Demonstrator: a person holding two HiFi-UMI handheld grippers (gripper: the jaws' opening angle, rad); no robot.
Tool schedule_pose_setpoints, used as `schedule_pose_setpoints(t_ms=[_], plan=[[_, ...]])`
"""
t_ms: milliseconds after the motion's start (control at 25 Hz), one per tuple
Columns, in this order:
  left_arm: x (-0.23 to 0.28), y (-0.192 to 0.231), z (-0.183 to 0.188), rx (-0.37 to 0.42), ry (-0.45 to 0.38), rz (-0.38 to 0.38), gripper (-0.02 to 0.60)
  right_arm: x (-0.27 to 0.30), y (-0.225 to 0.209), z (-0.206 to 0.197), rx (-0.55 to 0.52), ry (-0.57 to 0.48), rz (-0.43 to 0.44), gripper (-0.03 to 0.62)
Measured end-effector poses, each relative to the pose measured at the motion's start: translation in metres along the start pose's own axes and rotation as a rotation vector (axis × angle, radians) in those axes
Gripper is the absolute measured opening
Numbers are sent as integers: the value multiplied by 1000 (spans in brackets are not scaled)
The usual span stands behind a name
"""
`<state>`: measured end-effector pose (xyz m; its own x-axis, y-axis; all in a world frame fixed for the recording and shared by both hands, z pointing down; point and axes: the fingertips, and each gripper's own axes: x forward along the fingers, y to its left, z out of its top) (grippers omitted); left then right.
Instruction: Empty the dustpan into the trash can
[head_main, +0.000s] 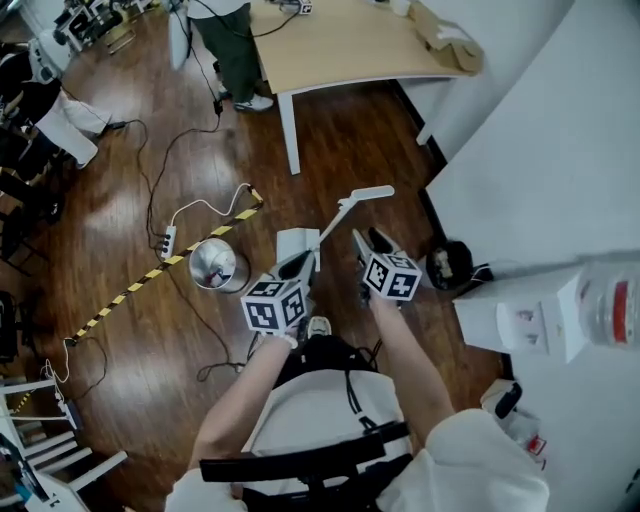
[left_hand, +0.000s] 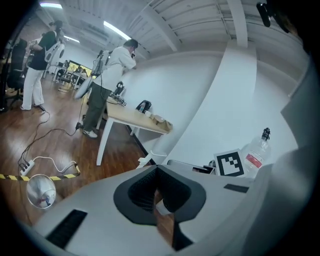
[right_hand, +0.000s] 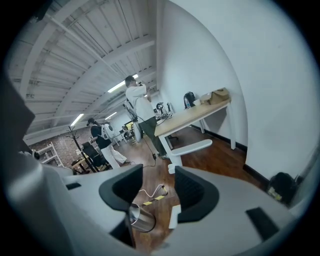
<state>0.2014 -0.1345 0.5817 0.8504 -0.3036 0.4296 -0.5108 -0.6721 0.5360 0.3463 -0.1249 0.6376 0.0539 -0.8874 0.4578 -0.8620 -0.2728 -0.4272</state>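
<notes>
The white dustpan stands upright on the wood floor, its long handle slanting up to the right. Left of it stands the round metal trash can, also in the left gripper view. My left gripper hovers just before the dustpan, its pads meeting at the tips with nothing between them. My right gripper is to the right of the handle and stands open. Through its gap I see the trash can, the dustpan and the handle.
A wooden table on white legs stands ahead, with a person beside it. Yellow-black tape and a power strip with cables lie on the floor at left. A white wall and a box with a bottle are at right.
</notes>
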Motion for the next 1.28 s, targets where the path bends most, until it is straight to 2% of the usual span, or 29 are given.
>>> schedule_pose_setpoints(t_ms=[280,440,680,840,880,1000,1160,1280], plan=[[34,13,5,-38,39,12,-12,62,-30,-3,-41,33,-39,236],[41,22,4,-55,70,16,-12,97,-43,-8,-3,41,-31,275],[43,41,8,-79,86,31,-12,132,-52,-2,14,35,-58,273],[41,53,7,-95,85,48,-12,144,-53,2,31,-8,-54,273],[41,56,7,-99,83,52,-12,145,-53,4,32,-19,-55,269],[42,62,7,-110,79,62,-12,148,-56,9,43,-32,-72,183],[42,66,13,-132,58,70,-12,153,-52,8,45,-2,-63,175],[33,73,18,-149,33,82,-12,153,-38,26,18,-2,-58,172]])
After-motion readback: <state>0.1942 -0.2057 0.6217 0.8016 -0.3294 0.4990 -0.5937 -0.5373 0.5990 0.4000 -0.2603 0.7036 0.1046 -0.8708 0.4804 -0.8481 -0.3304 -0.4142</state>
